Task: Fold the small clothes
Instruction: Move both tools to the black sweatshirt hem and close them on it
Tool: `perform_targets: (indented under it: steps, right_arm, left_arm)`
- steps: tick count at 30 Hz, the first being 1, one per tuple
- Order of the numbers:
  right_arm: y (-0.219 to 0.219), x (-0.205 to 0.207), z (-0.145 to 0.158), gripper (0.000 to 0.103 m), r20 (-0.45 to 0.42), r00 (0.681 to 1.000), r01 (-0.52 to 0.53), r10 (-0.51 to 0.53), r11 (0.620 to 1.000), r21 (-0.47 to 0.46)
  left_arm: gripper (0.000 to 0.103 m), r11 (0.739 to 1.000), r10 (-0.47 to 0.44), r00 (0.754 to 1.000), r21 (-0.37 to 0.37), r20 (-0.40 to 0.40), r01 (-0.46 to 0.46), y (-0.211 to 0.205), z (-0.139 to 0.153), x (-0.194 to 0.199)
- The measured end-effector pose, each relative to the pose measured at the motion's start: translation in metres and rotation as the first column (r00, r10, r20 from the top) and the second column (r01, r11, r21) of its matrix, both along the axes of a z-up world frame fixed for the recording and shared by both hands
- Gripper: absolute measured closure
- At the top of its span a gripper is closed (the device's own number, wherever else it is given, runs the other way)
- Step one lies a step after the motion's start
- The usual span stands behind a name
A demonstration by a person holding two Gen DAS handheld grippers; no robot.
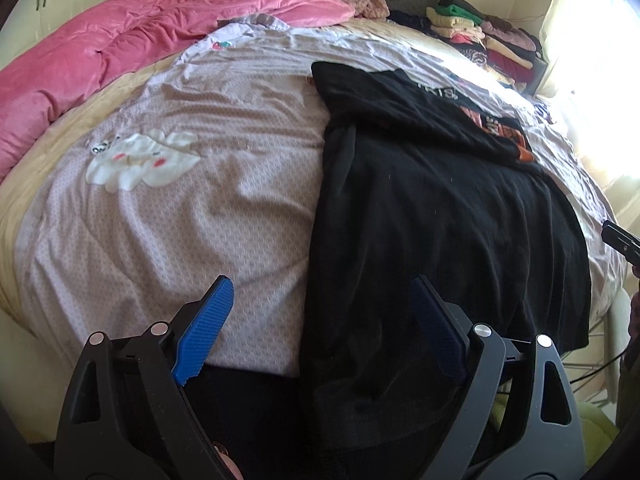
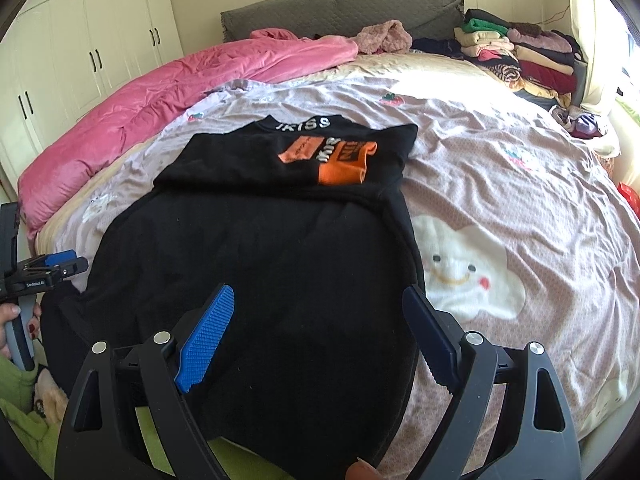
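A black top [image 2: 256,264] lies flat on the bed, its collar far from me and lettered in white. Its sleeves are folded in over an orange print [image 2: 340,160]. In the right wrist view my right gripper [image 2: 320,290] hangs open over the garment's near right part, with nothing between its blue pads [image 2: 208,332]. In the left wrist view the same black top [image 1: 432,208] fills the right half. My left gripper [image 1: 320,280] stands open astride its left edge near the hem, gripping nothing. Each gripper also shows at the edge of the other's view: the left gripper [image 2: 76,264] and the right gripper [image 1: 618,238].
The lilac bedsheet [image 2: 520,168] bears white cloud patches [image 2: 468,268]. A pink quilt [image 2: 168,92] runs along the far left. Folded clothes are stacked [image 2: 520,52] at the back right by the grey headboard [image 2: 340,8]. A hand [image 2: 16,320] holds the left gripper's handle.
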State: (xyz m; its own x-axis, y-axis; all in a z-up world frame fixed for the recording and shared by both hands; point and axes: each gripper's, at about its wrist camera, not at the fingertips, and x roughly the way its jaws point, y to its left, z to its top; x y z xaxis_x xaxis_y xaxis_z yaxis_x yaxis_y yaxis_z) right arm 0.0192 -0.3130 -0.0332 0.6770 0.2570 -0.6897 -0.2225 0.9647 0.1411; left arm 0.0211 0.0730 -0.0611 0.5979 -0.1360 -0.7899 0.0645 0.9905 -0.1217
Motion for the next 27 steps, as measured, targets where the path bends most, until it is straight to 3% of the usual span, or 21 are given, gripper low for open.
perform_targets:
  steps: [5,8,14,18,25,27]
  right_arm:
    - [-0.007,-0.008,-0.011,0.018,-0.028,1.0,0.008,-0.008,1.0,0.0]
    - [-0.01,-0.014,-0.017,0.018,-0.038,0.999,0.013,-0.013,1.0,0.008]
    - [-0.013,-0.024,-0.029,0.018,-0.073,0.997,0.006,-0.003,1.0,0.03]
    - [-0.019,-0.031,-0.037,0.018,-0.097,0.995,0.018,-0.014,0.999,0.031]
    - [-0.028,-0.042,-0.054,0.018,-0.16,0.987,0.035,-0.032,0.999,0.02]
    - [-0.029,-0.044,-0.059,0.019,-0.182,0.983,0.036,-0.032,0.999,0.021]
  left_arm:
    - [0.022,1.0,-0.003,0.999,-0.009,-0.037,0.003,-0.002,-0.011,-0.004]
    - [0.034,1.0,-0.011,0.998,-0.007,-0.064,0.01,-0.006,-0.016,-0.005]
    - [0.048,0.999,-0.028,0.994,-0.019,-0.104,0.026,-0.011,-0.026,-0.005]
    - [0.055,0.999,-0.029,0.993,-0.026,-0.113,0.027,-0.011,-0.028,-0.006]
    - [0.058,0.999,-0.024,0.993,-0.032,-0.119,0.02,-0.008,-0.03,-0.008]
    - [0.065,0.999,-0.021,0.993,-0.032,-0.119,0.018,-0.008,-0.03,-0.008]
